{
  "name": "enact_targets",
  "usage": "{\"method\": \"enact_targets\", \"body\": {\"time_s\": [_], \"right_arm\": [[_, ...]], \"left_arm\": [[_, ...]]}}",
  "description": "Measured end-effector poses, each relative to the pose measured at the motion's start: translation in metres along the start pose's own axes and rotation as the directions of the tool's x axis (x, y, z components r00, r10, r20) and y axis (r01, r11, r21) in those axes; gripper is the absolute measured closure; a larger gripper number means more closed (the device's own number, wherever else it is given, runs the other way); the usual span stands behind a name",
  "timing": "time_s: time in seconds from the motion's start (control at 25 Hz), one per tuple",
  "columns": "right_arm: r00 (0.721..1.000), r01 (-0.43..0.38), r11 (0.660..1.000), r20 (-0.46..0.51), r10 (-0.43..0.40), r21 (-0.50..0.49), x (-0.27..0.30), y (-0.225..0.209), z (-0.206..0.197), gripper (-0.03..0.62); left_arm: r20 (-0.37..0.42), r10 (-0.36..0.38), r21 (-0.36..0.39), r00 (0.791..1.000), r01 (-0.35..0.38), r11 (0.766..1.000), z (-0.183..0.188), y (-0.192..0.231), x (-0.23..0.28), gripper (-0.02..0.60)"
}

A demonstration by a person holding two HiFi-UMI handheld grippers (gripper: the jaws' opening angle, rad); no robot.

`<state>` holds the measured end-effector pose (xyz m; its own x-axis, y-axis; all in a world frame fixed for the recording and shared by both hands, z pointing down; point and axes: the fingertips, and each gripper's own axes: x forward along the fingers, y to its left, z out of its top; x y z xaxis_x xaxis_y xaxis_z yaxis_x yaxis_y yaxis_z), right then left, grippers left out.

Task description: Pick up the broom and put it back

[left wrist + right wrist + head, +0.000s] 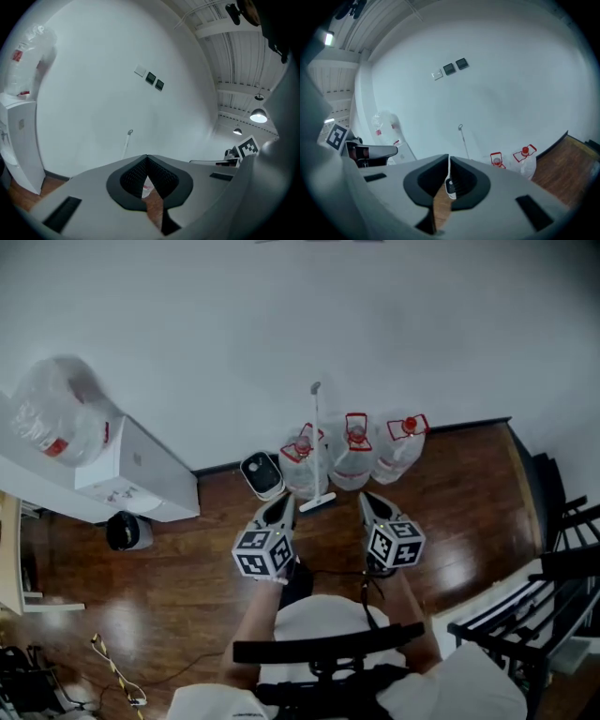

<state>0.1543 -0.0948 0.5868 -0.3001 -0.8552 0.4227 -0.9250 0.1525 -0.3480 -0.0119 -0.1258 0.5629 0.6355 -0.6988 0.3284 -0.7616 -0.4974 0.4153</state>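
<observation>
The broom (316, 442) stands upright against the white wall, its white head (317, 503) on the wooden floor between the water jugs. Both grippers are held low in front of it, pointing at the wall and short of the broom. My left gripper (286, 502) sits just left of the broom head, its jaws shut and empty (147, 157). To the right of the head is my right gripper (367, 500); only a thin slit shows between its jaws, and nothing is in them (448, 157). The thin broom handle (126, 143) (462, 140) rises above the jaws in both gripper views.
Three clear water jugs (353, 451) with red handles stand against the wall around the broom. A small white appliance (262, 474) stands left of them. A white water dispenser (122, 465) with an upturned bottle (56, 413) is further left. Black chairs (553, 596) stand at the right.
</observation>
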Motion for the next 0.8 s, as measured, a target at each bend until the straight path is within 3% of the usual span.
{"method": "enact_targets", "body": {"time_s": [0.16,0.36,0.6,0.8], "right_arm": [[0.999,0.025,0.999,-0.022,-0.026,-0.048,0.067,0.014,0.027,0.503],[0.995,0.048,0.992,-0.076,-0.058,-0.118,0.15,0.004,0.052,0.364],[0.989,0.072,0.987,-0.121,-0.09,-0.142,0.243,-0.036,0.073,0.35],[0.985,0.078,0.985,-0.142,-0.101,-0.154,0.309,-0.062,0.062,0.341]], "left_arm": [[-0.041,-0.055,0.005,0.998,0.055,0.998,0.026,0.035,0.035,0.594],[-0.063,-0.068,-0.004,0.996,0.068,0.998,0.047,0.062,0.068,0.594],[-0.066,-0.028,-0.047,0.997,0.025,0.999,0.049,0.08,0.094,0.594],[-0.062,0.036,-0.107,0.997,-0.042,0.993,0.043,0.091,0.099,0.594]]}}
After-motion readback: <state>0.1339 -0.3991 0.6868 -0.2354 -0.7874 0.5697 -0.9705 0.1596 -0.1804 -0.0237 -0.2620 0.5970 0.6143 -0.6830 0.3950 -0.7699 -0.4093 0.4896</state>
